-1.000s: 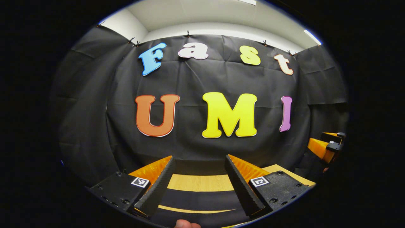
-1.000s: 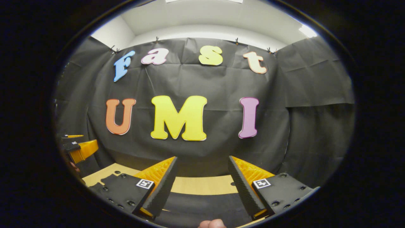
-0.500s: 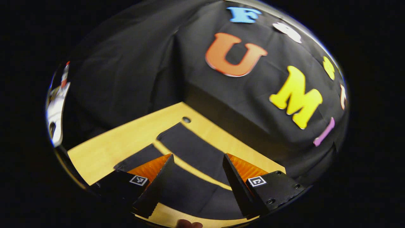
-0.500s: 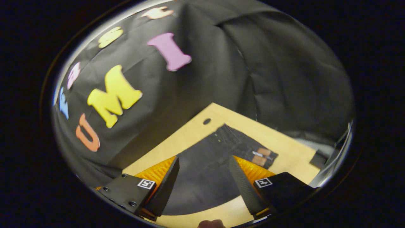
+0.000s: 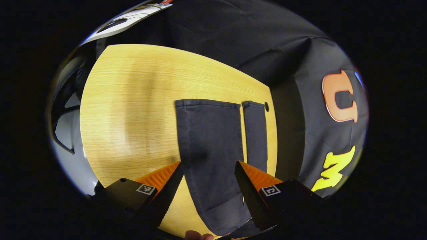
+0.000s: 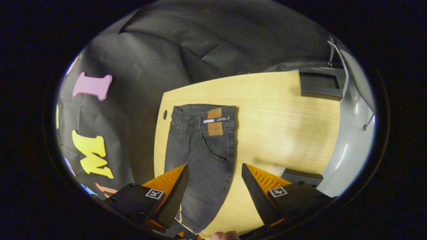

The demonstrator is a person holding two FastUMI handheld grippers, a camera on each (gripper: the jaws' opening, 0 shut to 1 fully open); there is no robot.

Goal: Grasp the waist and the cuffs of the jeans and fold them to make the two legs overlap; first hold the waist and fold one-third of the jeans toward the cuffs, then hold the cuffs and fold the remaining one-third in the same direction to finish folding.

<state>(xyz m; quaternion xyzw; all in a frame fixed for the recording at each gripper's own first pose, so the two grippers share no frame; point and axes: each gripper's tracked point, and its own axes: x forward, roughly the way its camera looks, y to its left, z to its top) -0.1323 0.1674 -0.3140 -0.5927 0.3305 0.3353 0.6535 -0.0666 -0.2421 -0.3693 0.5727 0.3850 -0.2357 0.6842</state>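
Note:
Dark grey jeans lie flat on a light wooden table. In the left gripper view the two legs (image 5: 213, 150) run away from me, side by side, to the cuffs (image 5: 208, 104). My left gripper (image 5: 208, 186) hangs open above the nearer leg, not touching it. In the right gripper view the waist (image 6: 203, 115) with its brown patch lies at the far end of the jeans (image 6: 200, 156). Above the thigh part my right gripper (image 6: 213, 190) is open, with nothing between its fingers.
The wooden table (image 5: 133, 110) has bare room beside the jeans and a small hole (image 5: 266, 106) near the cuffs. A dark flat box (image 6: 321, 84) sits at the table's far corner, another dark object (image 6: 302, 176) near the right finger. Black cloth walls stand close behind.
Both grippers have tipped down from facing the booth wall to looking down at the table, and turned apart: the left one toward the cuffs, the right one toward the waist. Both stay open.

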